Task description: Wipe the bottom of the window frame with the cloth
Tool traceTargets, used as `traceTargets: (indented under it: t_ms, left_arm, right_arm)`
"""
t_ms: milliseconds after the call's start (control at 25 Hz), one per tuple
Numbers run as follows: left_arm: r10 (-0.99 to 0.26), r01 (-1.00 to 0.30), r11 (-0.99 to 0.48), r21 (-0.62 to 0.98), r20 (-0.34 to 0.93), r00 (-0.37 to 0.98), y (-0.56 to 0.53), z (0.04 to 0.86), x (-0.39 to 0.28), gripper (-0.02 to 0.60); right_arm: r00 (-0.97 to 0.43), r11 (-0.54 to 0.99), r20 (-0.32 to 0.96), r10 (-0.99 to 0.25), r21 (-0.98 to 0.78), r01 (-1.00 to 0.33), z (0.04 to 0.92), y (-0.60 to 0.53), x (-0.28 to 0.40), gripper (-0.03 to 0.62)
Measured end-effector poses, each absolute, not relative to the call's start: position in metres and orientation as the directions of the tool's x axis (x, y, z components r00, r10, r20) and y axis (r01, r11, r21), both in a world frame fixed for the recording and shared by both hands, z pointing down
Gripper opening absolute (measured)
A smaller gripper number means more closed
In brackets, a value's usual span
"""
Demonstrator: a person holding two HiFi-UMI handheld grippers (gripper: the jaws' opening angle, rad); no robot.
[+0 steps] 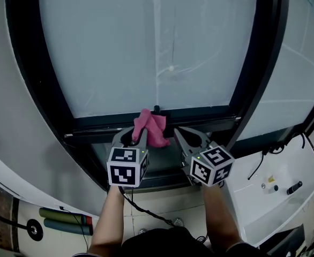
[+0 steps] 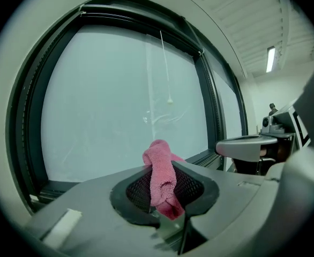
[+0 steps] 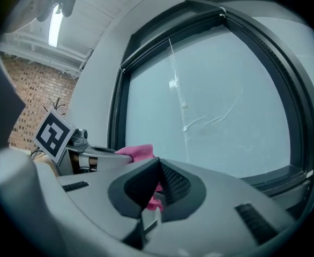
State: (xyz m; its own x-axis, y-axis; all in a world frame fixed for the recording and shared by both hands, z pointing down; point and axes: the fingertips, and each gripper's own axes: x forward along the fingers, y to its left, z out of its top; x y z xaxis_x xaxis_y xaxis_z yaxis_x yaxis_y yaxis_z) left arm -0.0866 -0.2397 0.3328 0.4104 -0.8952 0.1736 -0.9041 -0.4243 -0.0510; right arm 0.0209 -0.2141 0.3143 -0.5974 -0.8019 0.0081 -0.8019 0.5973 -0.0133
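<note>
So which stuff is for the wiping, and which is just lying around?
For the job: pink cloth, left gripper holding it, window frame's bottom rail.
Just lying about: green tubes, black cable, white cabinet.

Readable text: none in any view.
Left marker cube [image 1: 127, 166]: black-and-white square patterns, no letters or numbers.
Right marker cube [image 1: 211, 166]: likewise.

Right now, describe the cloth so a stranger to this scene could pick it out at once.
Find the big frosted window and drop to its dark bottom rail. There, between the pads of the left gripper, sits a bunched cloth. It is the only pink, soft thing among grey and black.
</note>
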Motion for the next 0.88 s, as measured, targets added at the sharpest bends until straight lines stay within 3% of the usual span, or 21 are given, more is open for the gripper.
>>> traceTargets:
  t_ms: [880]
  left_arm:
    - [-0.895,-0.903,-0.427,-0.037,0.156,0.417,-0.241,0.332,-0.098,0.083]
  right_arm:
    - [-0.607,0.608,0.022,-0.794,0.035,-0.793,0.306,-0.223,0.005,0.000]
